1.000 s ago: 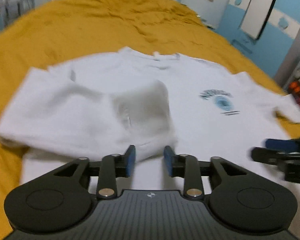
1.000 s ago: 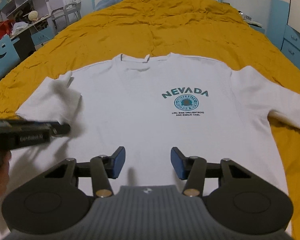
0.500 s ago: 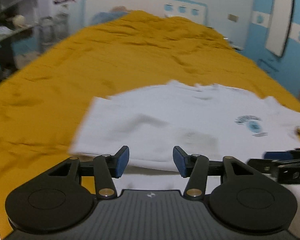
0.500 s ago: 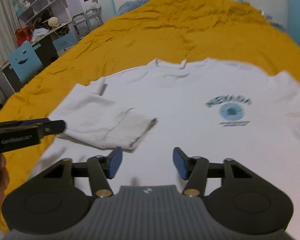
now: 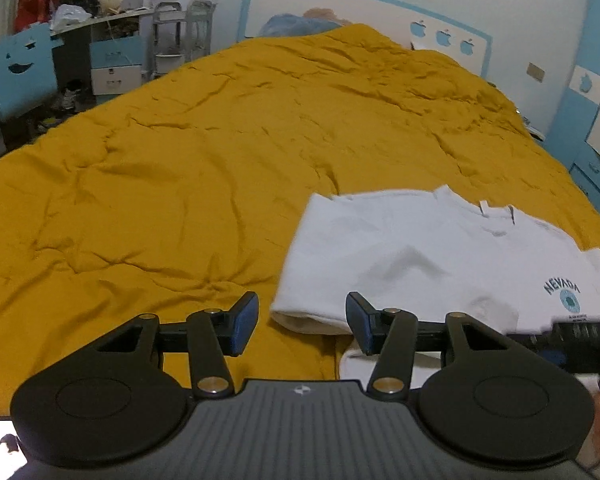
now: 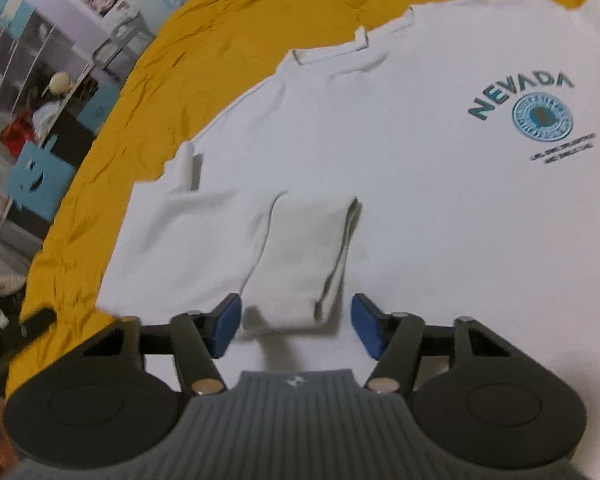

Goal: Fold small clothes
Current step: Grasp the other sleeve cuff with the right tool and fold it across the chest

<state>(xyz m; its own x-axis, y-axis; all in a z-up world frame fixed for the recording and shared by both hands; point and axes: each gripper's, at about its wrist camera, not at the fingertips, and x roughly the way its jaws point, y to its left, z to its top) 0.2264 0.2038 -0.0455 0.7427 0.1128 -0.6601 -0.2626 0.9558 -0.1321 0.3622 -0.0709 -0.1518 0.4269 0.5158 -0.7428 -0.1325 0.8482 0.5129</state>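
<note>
A white sweatshirt (image 5: pixel 420 248) with a teal NEVADA print lies face up on the yellow bed cover (image 5: pixel 180 180). One sleeve (image 6: pixel 300 256) is folded in over the sweatshirt (image 6: pixel 420 160), with its cuff end pointing toward me. My right gripper (image 6: pixel 298 322) hovers low over that cuff, which lies between the blue pads without touching them. The jaws are closing. My left gripper (image 5: pixel 302 318) stands open and empty over the bed cover at the shirt's folded side edge. The right gripper (image 5: pixel 572 336) shows dark at the right edge of the left wrist view.
The yellow bed cover (image 6: pixel 220 40) stretches far to the left and back. Beyond the bed's left side stand a blue chair with a face cut-out (image 5: pixel 20 68), a cluttered desk (image 5: pixel 100 20) and a wire trolley (image 5: pixel 180 40). A blue wardrobe (image 5: pixel 596 100) lines the right side.
The left gripper opened wider and drew away to the left off the shirt, leaving the sleeve folded flat. The right gripper rolled, swung left and sank toward the sleeve's cuff.
</note>
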